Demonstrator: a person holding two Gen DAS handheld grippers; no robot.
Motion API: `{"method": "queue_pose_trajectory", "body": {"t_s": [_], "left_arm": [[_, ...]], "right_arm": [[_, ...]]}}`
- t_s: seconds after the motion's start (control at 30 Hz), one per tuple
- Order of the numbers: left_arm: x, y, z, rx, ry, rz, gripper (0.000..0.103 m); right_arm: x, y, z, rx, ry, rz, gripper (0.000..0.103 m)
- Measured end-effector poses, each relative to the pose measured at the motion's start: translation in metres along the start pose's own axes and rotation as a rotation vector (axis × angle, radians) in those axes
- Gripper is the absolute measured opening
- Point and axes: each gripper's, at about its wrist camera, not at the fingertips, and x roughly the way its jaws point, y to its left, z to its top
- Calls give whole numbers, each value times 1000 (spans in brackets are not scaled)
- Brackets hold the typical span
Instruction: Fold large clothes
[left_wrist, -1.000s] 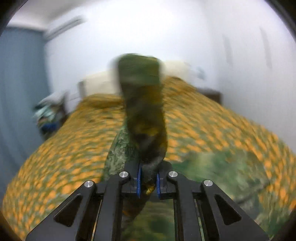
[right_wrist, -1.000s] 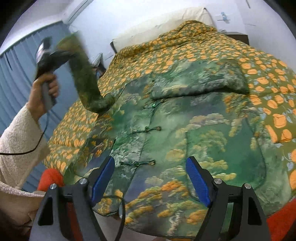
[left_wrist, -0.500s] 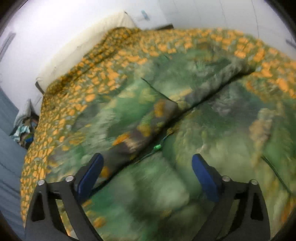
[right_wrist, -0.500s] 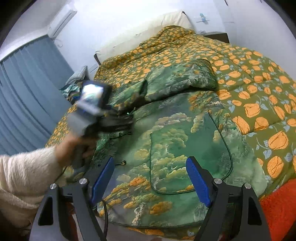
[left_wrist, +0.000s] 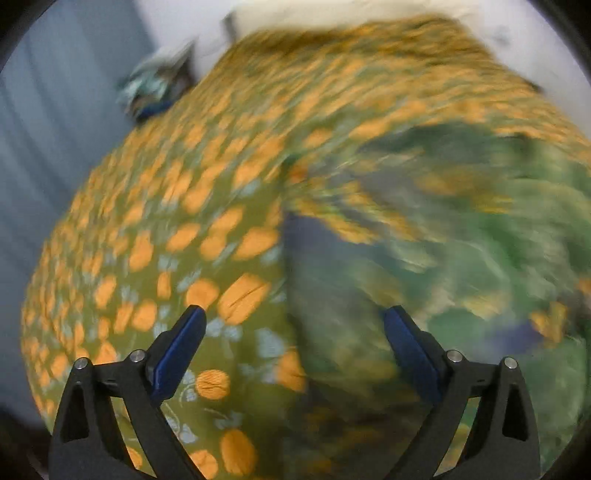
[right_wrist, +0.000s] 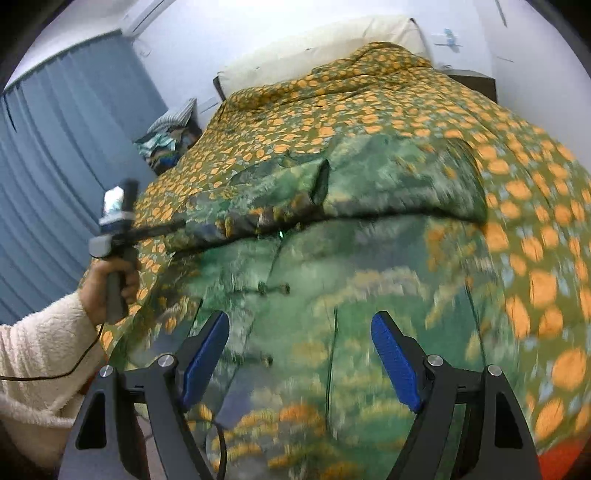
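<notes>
A large green landscape-print jacket (right_wrist: 332, 295) with knot buttons lies spread front-up on the bed; both sleeves (right_wrist: 251, 218) are folded across its chest. My right gripper (right_wrist: 299, 354) is open and empty, hovering above the jacket's lower front. My left gripper (left_wrist: 293, 343) is open and empty over the jacket's left edge (left_wrist: 369, 295), where it meets the quilt; this view is motion-blurred. The left gripper also shows in the right wrist view (right_wrist: 147, 230), held at the jacket's left side.
The bed carries an olive quilt with orange flowers (right_wrist: 369, 110). A blue curtain (right_wrist: 55, 166) hangs on the left, with a pile of things (right_wrist: 166, 140) by the headboard. A dark nightstand (right_wrist: 472, 81) stands at the far right. Something red-orange (right_wrist: 561, 454) lies at the near right.
My left gripper let go of the left sleeve, which now lies folded across the chest, and swung back to the jacket's left edge. My right gripper stayed open, shifting slightly.
</notes>
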Motion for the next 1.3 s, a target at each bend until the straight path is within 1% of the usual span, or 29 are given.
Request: {"method": "queue_pose_trajectory", "body": {"t_s": [0.03,0.1,0.17,0.27,0.37,0.4,0.43,0.5,0.53,0.57,0.6,0.63,0.67,0.7,0.73,0.8,0.83,0.87,0.9,0.93,0.97,1.03,1.1,1.2,1.3], "left_arm": [[3,10,-2,-48,17,-21,98],[-3,21,-4,-104,8,-70,98],[-19,22,-7,-93,-26,-81,97],[-45,18,-9,-48,-99,-133,98],[-50,18,-1,-17,-132,-149,98],[-48,16,-1,-8,-139,-147,98],[-46,15,0,-1,-142,-146,98],[-37,12,-1,11,-136,-146,98],[-30,9,-1,19,-123,-149,98],[-21,6,-2,34,-95,-148,98],[-12,3,-2,46,-68,-143,98],[0,-1,-4,61,-29,-140,99],[7,-2,-5,60,-8,-154,100],[8,1,-6,38,-1,-184,100],[5,4,-6,22,-1,-192,100],[-11,12,-6,3,-25,-196,99],[-18,14,-6,6,-40,-196,99],[-27,18,-6,12,-60,-195,99],[-40,22,-7,17,-84,-197,99],[-54,27,-8,19,-109,-203,99],[-64,31,-9,18,-127,-208,99],[-93,43,-12,19,-175,-212,99],[-120,56,-19,29,-224,-201,99],[-159,77,-30,49,-292,-160,100],[-188,96,-39,83,-336,-102,101]], "right_arm": [[5,1,10,-8,11,-2,79],[18,-1,31,-17,29,-13,79],[35,-3,50,-26,53,-9,79],[69,-7,78,-22,66,11,79],[113,-9,106,3,88,6,78],[127,-5,115,-12,78,5,74],[133,1,119,-33,65,6,65],[148,22,129,-117,31,29,56],[156,31,131,-148,27,54,53],[167,39,132,-174,36,80,53],[184,44,130,-194,70,68,53],[203,43,126,-197,121,26,53],[220,39,121,-181,176,-15,53],[238,29,115,-147,246,-36,49],[248,21,109,-113,274,-34,49],[239,20,110,-101,233,-18,49],[231,21,111,-99,217,-12,51],[216,23,112,-100,188,-13,53],[206,23,113,-107,166,-17,60],[193,26,112,-120,137,-19,60],[172,28,110,-145,99,-16,60],[142,30,108,-181,52,-20,62],[103,31,99,-224,-15,-40,64],[34,29,80,-279,-133,-95,71],[-27,26,65,-297,-235,-159,77]]}}
